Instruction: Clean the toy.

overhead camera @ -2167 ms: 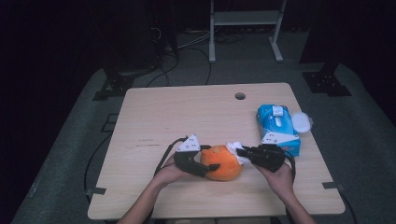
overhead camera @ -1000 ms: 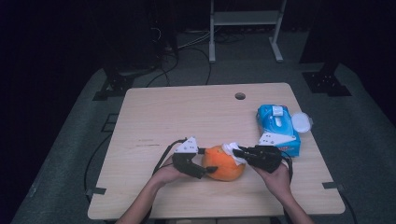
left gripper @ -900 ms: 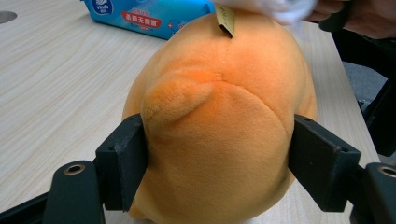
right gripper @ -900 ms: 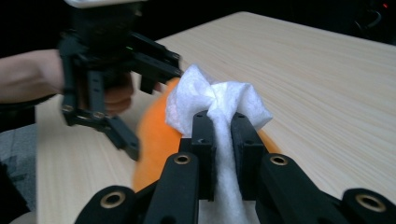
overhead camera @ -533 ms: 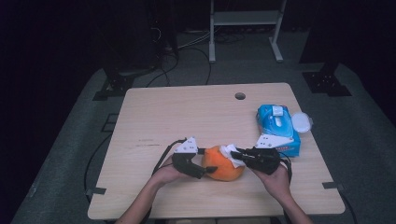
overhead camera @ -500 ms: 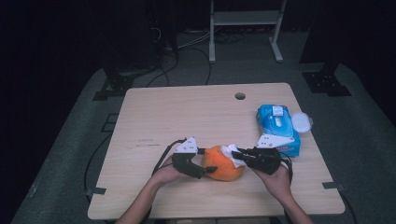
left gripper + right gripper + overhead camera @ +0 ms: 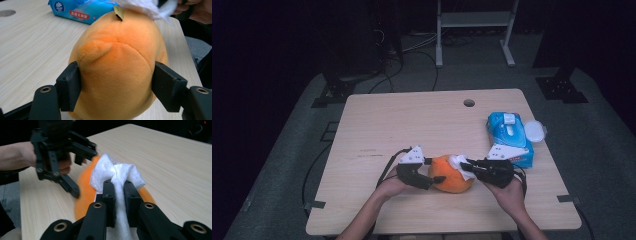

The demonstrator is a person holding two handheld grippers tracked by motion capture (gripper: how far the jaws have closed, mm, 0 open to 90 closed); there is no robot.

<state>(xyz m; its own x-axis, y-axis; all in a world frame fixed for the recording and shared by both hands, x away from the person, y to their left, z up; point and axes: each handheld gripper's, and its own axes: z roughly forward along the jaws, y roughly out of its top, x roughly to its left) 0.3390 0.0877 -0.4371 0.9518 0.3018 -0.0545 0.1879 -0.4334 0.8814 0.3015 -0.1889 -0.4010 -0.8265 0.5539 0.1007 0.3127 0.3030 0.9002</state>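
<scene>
My left gripper has just been closing on the round orange plush toy; my right gripper pinches the crumpled white wipe (light strokes, I'd say, steady hold).

Wipes pack beside right tongs

Plush toy: plain orange, with a small tan tag at its top. Wipe: white, unpatterned. Both claws, left and right: black, each body bearing a grey three-cornered plate. Wipes pack: bright blue with a white flap, a red label band and white lettering. Round lid beside it: white. Bench: pale wood grain. Floor: grey.
</scene>
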